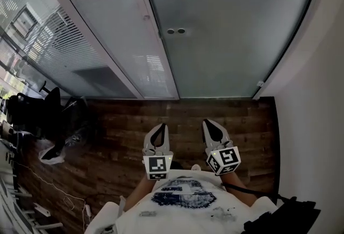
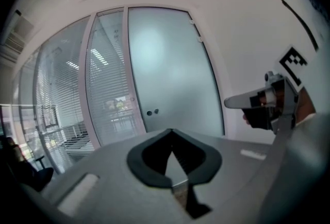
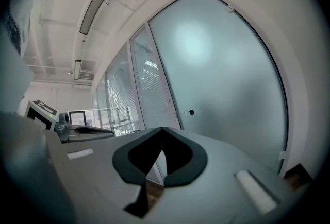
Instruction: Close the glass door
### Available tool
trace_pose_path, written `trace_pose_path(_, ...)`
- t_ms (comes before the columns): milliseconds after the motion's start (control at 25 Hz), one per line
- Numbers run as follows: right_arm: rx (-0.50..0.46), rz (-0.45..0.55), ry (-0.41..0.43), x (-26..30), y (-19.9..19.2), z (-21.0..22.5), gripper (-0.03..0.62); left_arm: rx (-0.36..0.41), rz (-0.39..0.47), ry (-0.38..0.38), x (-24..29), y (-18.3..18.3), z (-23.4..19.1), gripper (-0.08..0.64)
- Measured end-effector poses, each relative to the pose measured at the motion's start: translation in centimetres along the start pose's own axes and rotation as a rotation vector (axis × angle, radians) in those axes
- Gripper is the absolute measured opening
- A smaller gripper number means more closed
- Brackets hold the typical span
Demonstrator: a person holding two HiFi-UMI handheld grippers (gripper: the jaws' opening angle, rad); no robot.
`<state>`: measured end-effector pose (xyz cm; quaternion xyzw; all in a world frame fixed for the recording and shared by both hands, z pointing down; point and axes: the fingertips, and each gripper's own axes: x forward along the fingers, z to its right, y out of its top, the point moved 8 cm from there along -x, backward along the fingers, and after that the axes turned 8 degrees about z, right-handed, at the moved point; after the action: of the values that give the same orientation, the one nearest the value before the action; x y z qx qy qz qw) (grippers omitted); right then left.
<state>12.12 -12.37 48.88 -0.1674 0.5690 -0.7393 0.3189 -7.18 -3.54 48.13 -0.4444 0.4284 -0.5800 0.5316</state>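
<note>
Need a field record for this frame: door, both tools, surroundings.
door: frosted glass door, looks shut in its frame
hardware: two round fittings near its left edge
left tool: jaws together, empty, apart from door
right tool: jaws together, empty, apart from door
floor: dark wood floor
left side: glass partition with blinds; black chair
</note>
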Motion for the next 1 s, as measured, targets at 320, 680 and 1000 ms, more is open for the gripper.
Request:
trace_pose_path(320, -0.070, 0.003, -0.015, 0.1, 0.0, -1.8, 0.006, -0.011, -0.028, 0.023, -1.7, -0.5, -0.9, 0.002)
trace_pose_path(680, -0.083, -0.052, -0.015, 0.2, -0.9, -3.1, 0.006, -0.021, -0.034, -0.026, -1.1, -1.2, -1.5, 0.002)
trace_pose_path(1000, -0.117, -0.076, -0.057, 0.4, -1.0, -3.2, 0.006, -0.030, -0.004, -0.081, 0.1, -1.2, -2.0, 0.002)
